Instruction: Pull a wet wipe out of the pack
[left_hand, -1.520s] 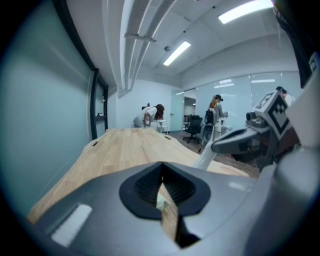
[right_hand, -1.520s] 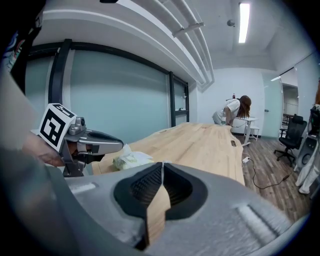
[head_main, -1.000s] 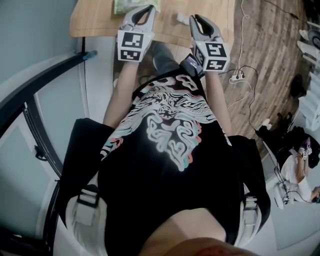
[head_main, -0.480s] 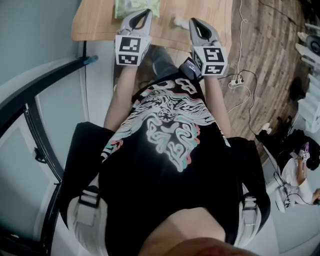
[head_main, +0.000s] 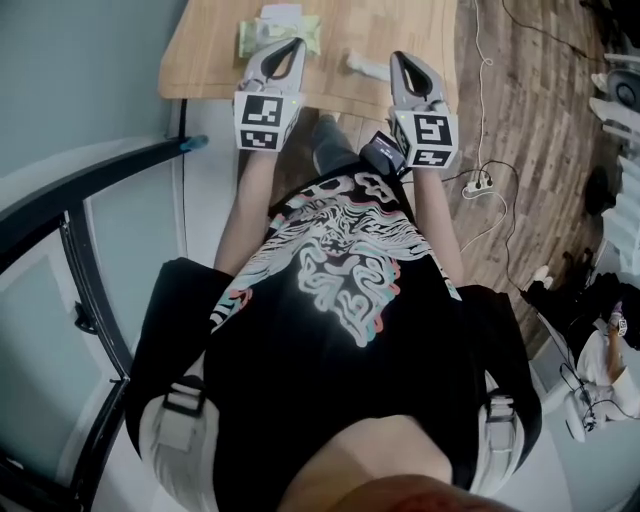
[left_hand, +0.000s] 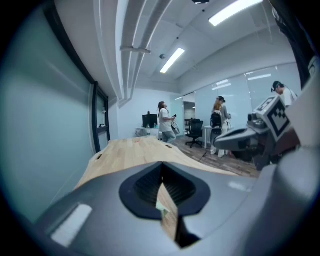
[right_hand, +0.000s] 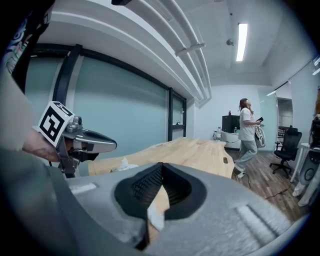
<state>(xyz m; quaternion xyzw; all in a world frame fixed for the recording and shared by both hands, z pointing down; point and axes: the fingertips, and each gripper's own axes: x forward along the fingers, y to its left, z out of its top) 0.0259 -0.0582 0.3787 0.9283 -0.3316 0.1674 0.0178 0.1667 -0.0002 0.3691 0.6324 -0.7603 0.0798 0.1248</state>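
Two hand-held grippers were held over the near edge of a light wooden table (head_main: 205, 55), seen from above past a black printed T-shirt (head_main: 340, 350). The left gripper (head_main: 296, 44) was seen with its jaws closed tip to tip and nothing clamped between them. Through the narrow wedge left below the tips, only table wood and a sliver of pale green were seen. The right gripper (head_main: 399, 58) was likewise closed, its jaws brought fully together. A white scrap was seen in the slit below its tips; whether it was pinched there or lay on the table beyond could not be told.

The wet wipe pack (head_main: 278, 30), pale green, was laid flat on the table just beyond the left gripper's tips, with a white tuft showing at its far end. A crumpled white wipe (head_main: 362, 65) was found on the table between the two grippers, nearer the right one.

A power strip (head_main: 478, 184) with its cable was seen on the wood floor (head_main: 530, 110) to the right of the table. In the right gripper view a standing person (right_hand: 246, 134) and an office chair (right_hand: 286, 146) were visible far behind the table.
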